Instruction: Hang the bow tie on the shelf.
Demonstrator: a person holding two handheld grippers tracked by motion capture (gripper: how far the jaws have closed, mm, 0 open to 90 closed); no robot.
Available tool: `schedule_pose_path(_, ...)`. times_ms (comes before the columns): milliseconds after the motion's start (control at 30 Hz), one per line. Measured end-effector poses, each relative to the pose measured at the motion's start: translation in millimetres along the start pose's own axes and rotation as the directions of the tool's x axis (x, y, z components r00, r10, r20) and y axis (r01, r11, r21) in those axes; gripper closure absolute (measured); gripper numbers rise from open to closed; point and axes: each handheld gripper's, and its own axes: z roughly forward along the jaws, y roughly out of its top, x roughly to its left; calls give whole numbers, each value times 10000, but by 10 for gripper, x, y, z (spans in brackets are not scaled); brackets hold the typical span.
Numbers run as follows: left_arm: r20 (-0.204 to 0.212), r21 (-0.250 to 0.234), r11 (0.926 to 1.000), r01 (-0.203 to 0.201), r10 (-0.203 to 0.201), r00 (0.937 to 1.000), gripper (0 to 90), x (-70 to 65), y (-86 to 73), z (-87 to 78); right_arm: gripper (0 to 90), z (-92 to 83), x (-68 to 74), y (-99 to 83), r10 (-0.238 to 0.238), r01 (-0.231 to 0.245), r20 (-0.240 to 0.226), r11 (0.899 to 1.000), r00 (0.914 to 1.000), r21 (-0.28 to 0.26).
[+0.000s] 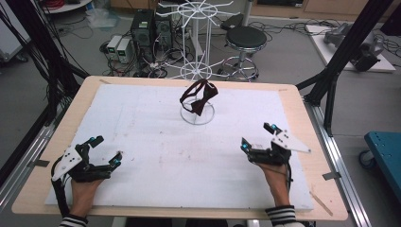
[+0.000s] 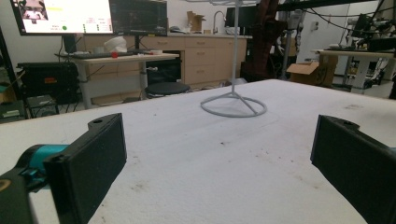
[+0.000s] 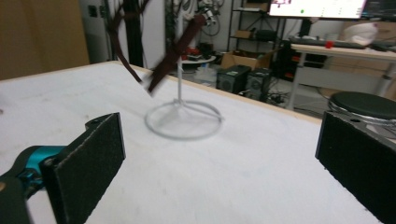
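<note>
A dark red strap-like piece (image 1: 199, 96) hangs on a white wire stand (image 1: 197, 115) at the table's far middle; in the right gripper view the strap (image 3: 173, 51) dangles beside the stand's ring base (image 3: 183, 121). My right gripper (image 1: 258, 137) rests low at the front right of the white board, open, nothing between its jaws (image 3: 215, 163). My left gripper (image 1: 107, 151) sits at the front left, open and empty, facing the stand's base (image 2: 233, 106).
The white foam board (image 1: 156, 156) covers a wooden table (image 1: 326, 198). Behind the table stand a tall white wire rack (image 1: 196, 38), a black stool (image 1: 245, 40) and computer towers (image 1: 144, 30). Black frame posts rise at both sides.
</note>
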Motion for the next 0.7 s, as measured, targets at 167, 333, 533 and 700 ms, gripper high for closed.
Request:
schedule_pose_path(167, 20, -4, 10000, 61, -61, 10000, 39, 4, 0, 1, 6, -261, -2, -222, 202, -172, 467, 9979, 9987, -624)
schedule_pose_path(333, 9, 6, 10000, 97, -97, 10000, 39, 5, 0, 0, 6, -410, 10, -443, 617, -479, 884, 9873, 9942, -1512)
schedule_pose_path(533, -5, -6, 10000, 77, -77, 10000, 39, 2, -1, 3, 6, -407, 31, -493, 456, -335, 786, 9883, 9959, -1490)
schedule_pose_path(700, 7, -10, 10000, 28, -28, 10000, 39, 4, -1, -3, 7, -394, 43, -491, 193, -74, 814, 9897, 9965, -1431)
